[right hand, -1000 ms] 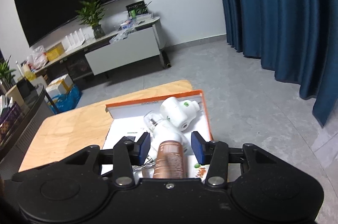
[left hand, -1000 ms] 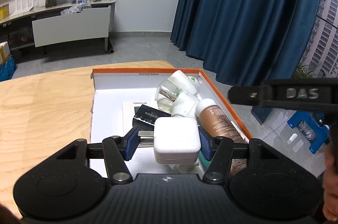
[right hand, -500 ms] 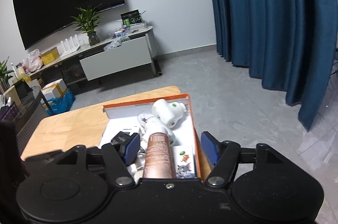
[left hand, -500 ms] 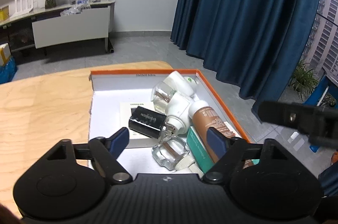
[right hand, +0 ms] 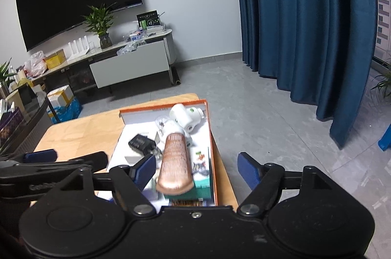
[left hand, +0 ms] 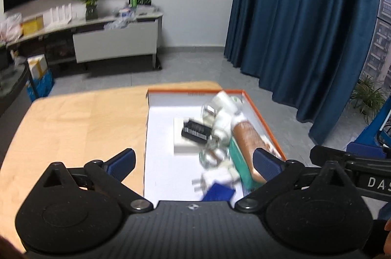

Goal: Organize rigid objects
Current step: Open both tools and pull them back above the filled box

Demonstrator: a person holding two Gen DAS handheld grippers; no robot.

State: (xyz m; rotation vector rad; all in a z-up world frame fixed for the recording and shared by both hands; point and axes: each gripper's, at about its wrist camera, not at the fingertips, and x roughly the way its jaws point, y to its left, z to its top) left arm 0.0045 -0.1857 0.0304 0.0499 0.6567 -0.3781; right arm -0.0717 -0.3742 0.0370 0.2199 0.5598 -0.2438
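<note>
An orange-rimmed box [left hand: 259,112] with a white floor sits at the wooden table's right end. In it lie a copper tube [left hand: 246,137], a black adapter [left hand: 195,130], white plug-in devices [left hand: 224,110], small glass bottles, a teal carton [left hand: 238,161] and a white charger [left hand: 215,177]. My left gripper [left hand: 194,162] hovers over the box's near end with its jaws opening wide and nothing pressed between them. My right gripper [right hand: 196,168] is also opening. The copper tube [right hand: 174,161] lies loose in the box [right hand: 211,137] below its gap, untouched by the pads.
Bare tabletop [left hand: 73,124] stretches left of the box. The table's right edge runs just past the box, with grey floor and blue curtains [right hand: 305,27] beyond. A TV cabinet [right hand: 132,66] with a plant stands at the far wall. The left tool's black frame [right hand: 41,161] shows beside the right one.
Both grippers opened and drew back and up from the box. The left one let go of the white charger, the right one let go of the copper tube; both items now lie in the box.
</note>
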